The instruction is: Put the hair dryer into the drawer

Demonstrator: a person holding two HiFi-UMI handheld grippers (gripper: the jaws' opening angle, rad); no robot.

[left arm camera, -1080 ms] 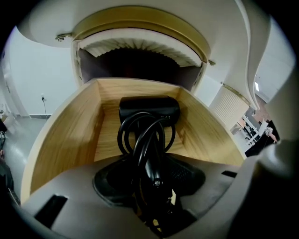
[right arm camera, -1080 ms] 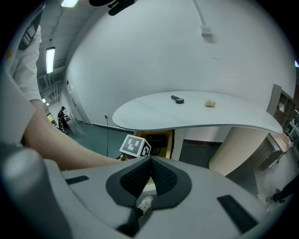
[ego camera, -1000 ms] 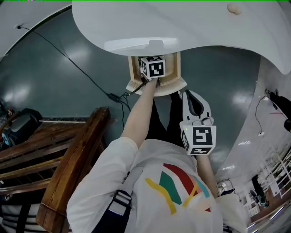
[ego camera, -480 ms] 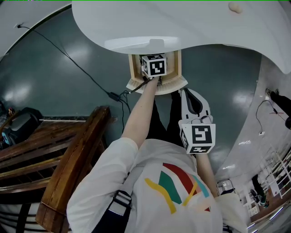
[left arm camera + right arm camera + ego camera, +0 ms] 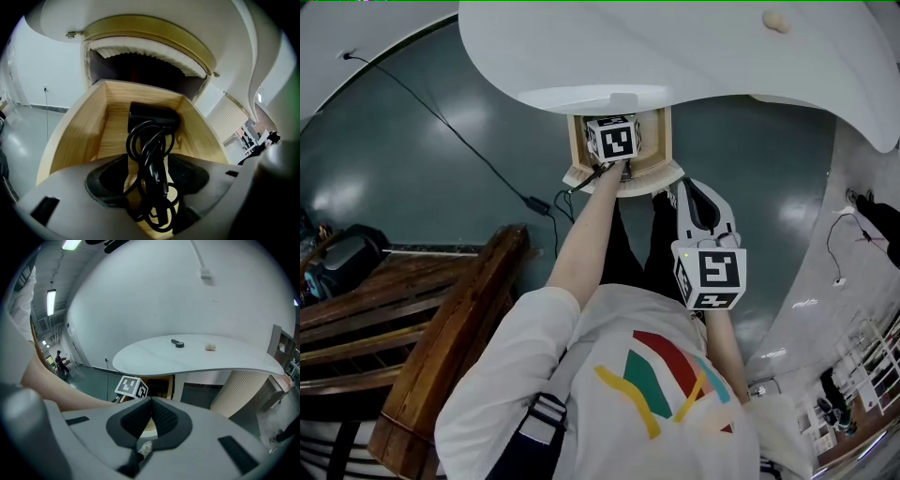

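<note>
1. The drawer (image 5: 70, 140), open under the counter (image 5: 694, 66) just ahead of the left hand-held gripper (image 5: 147, 176), could jam on closing if anything stood proud.
2. The hair dryer (image 5: 152, 117) lay inside, its handle between jaws that had just been opening, pads clear of it. A careless withdrawal might drag it out.
3. Its cord (image 5: 151, 154) looped loosely beneath those jaws and could snag.
4. The right hand-held gripper (image 5: 150, 420) was closed and empty.
5. No brand or writing was legible, only square markers (image 5: 617, 141).

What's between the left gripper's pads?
Hair dryer with coiled cord, lying in the drawer, seen in left gripper view; the left gripper's jaws have just been opening.
</note>
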